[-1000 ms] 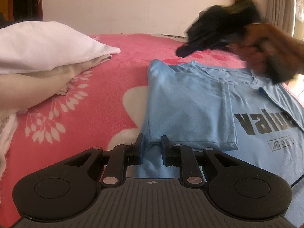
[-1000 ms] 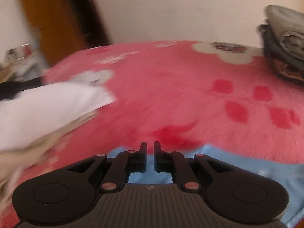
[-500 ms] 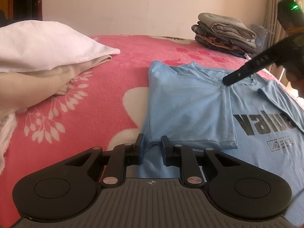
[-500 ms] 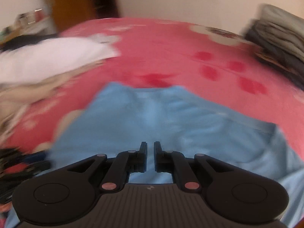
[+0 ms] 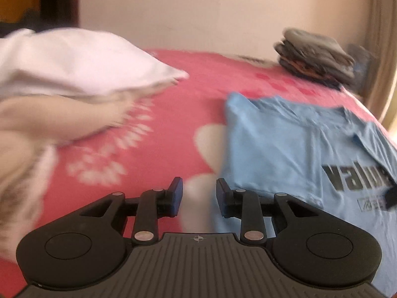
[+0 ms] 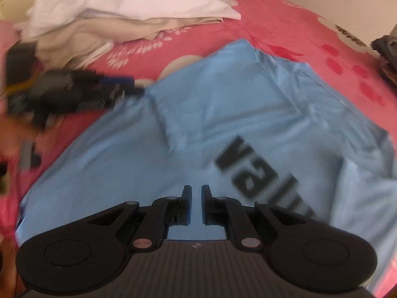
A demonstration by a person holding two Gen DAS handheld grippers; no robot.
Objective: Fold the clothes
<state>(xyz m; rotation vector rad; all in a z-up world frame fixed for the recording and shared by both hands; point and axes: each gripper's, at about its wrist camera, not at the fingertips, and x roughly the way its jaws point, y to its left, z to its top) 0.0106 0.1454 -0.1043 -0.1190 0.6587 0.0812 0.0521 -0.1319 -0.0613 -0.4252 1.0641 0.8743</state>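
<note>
A light blue T-shirt (image 5: 285,144) with black print lies flat on the pink blanket (image 5: 173,114), its left sleeve folded in over the chest. My left gripper (image 5: 199,196) hovers just off the shirt's left edge. Its jaws are opening, with nothing between them but blanket. In the right wrist view the same left gripper (image 6: 134,87) shows blurred beside the T-shirt (image 6: 223,114). My right gripper (image 6: 196,203) is shut and empty, pointing down over the shirt near the printed word.
A loose pile of white and beige clothes (image 5: 74,67) lies at the left, also in the right wrist view (image 6: 129,2). A stack of folded dark garments (image 5: 315,54) sits at the far right by the wall. A hand (image 6: 10,136) shows at the left edge.
My left jaws have spread apart and let go of the shirt's edge, drifting left and up. The right gripper swung from the far blanket back over the printed chest.
</note>
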